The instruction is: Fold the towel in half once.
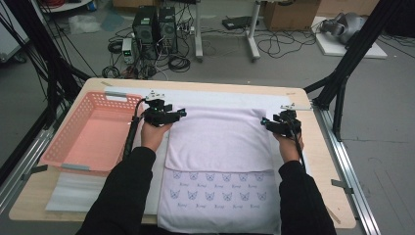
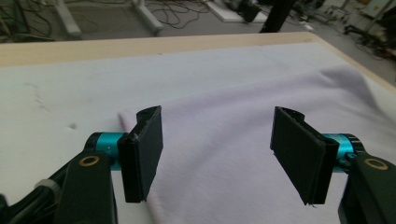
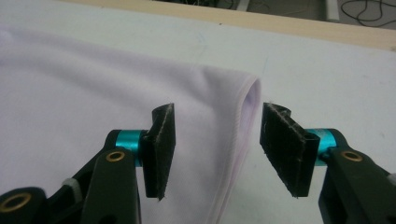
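A pale lilac cloth [image 1: 218, 142] lies folded flat on a white mat [image 1: 220, 96], with a band of small printed animal faces [image 1: 218, 188] along its near edge. My left gripper [image 1: 182, 113] is at the cloth's far left corner. In the left gripper view its jaws [image 2: 219, 154] stand open just above the cloth [image 2: 233, 116], gripping nothing. My right gripper [image 1: 264, 121] is at the far right corner. In the right gripper view it [image 3: 217, 149] is open too, and the cloth's folded edge [image 3: 243, 107] runs between the pads untouched.
A pink plastic basket [image 1: 88, 132] sits on the left of the wooden table [image 1: 323, 161], close to my left forearm. Black frame posts [image 1: 342, 73] rise at the table's far corners. On the floor beyond are computer towers [image 1: 154, 27] and cables.
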Tool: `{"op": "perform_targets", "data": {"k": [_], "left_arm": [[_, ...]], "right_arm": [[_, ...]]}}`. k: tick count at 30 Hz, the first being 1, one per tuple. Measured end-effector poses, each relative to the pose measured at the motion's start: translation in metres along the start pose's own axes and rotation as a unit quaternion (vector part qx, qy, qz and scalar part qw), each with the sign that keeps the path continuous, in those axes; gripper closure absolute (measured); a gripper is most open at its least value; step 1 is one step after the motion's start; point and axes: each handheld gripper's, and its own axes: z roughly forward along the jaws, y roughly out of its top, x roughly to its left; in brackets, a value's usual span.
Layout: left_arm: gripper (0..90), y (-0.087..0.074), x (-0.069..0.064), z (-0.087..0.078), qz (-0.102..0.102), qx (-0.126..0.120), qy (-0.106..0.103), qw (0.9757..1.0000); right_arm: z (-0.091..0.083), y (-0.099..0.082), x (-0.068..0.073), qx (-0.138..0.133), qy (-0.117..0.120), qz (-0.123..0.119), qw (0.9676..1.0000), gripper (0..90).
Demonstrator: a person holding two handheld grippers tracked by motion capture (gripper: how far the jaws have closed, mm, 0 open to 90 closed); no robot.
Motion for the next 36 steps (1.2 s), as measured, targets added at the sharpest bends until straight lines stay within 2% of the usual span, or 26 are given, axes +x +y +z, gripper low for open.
{"op": "perform_targets", "data": {"k": [2, 4, 6, 8, 11, 15, 18, 21, 23, 26, 28, 31, 34, 36], "left_arm": [[34.8, -0.004, -0.010, -0.005, 0.021, 0.005, -0.002, 0.9998], [33.8, -0.011, -0.018, -0.010, 0.018, -0.005, -0.011, 0.9998], [29.9, -0.016, -0.023, -0.014, 0.021, -0.005, -0.006, 0.9998], [26.2, -0.022, -0.026, -0.019, 0.012, -0.012, -0.018, 0.9997], [26.2, -0.030, -0.029, -0.027, 0.018, -0.014, -0.025, 0.9994], [26.5, -0.037, -0.035, -0.038, 0.028, -0.010, -0.040, 0.9988], [28.0, -0.045, -0.039, -0.048, 0.038, -0.006, -0.042, 0.9984], [29.5, -0.054, -0.041, -0.057, 0.044, 0.010, -0.041, 0.9981], [31.8, -0.061, -0.042, -0.063, 0.044, 0.022, -0.038, 0.9981], [33.9, -0.070, -0.045, -0.071, 0.055, 0.037, -0.034, 0.9972], [34.0, -0.075, -0.047, -0.076, 0.059, 0.040, -0.035, 0.9969], [35.4, -0.082, -0.049, -0.081, 0.079, 0.053, -0.036, 0.9949], [35.9, -0.091, -0.050, -0.085, 0.078, 0.061, -0.035, 0.9945], [35.9, -0.095, -0.051, -0.086, 0.087, 0.067, -0.031, 0.9935]], "right_arm": [[-0.006, -0.005, 0.004, 0.003, 0.006, -0.010, 0.9999, 44.8], [-0.013, -0.009, 0.007, 0.005, 0.014, -0.015, 0.9998, 44.3], [-0.018, -0.012, 0.011, 0.015, 0.024, -0.013, 0.9995, 43.1], [-0.024, -0.016, 0.016, 0.006, 0.028, -0.025, 0.9993, 44.5], [-0.033, -0.021, 0.022, 0.002, 0.037, -0.029, 0.9989, 44.5], [-0.046, -0.031, 0.027, -0.011, 0.069, -0.021, 0.9974, 46.2], [-0.053, -0.040, 0.030, -0.005, 0.083, -0.031, 0.9960, 46.7], [-0.063, -0.048, 0.033, -0.011, 0.095, -0.033, 0.9949, 46.8], [-0.070, -0.053, 0.035, -0.003, 0.093, -0.037, 0.9950, 46.6], [-0.078, -0.060, 0.038, -0.003, 0.094, -0.048, 0.9944, 46.6], [-0.083, -0.066, 0.041, 0.003, 0.092, -0.054, 0.9943, 46.5], [-0.089, -0.073, 0.043, 0.009, 0.091, -0.062, 0.9939, 46.2], [-0.095, -0.079, 0.045, 0.012, 0.090, -0.061, 0.9940, 45.0], [-0.101, -0.084, 0.048, 0.015, 0.092, -0.067, 0.9934, 44.8]]}}
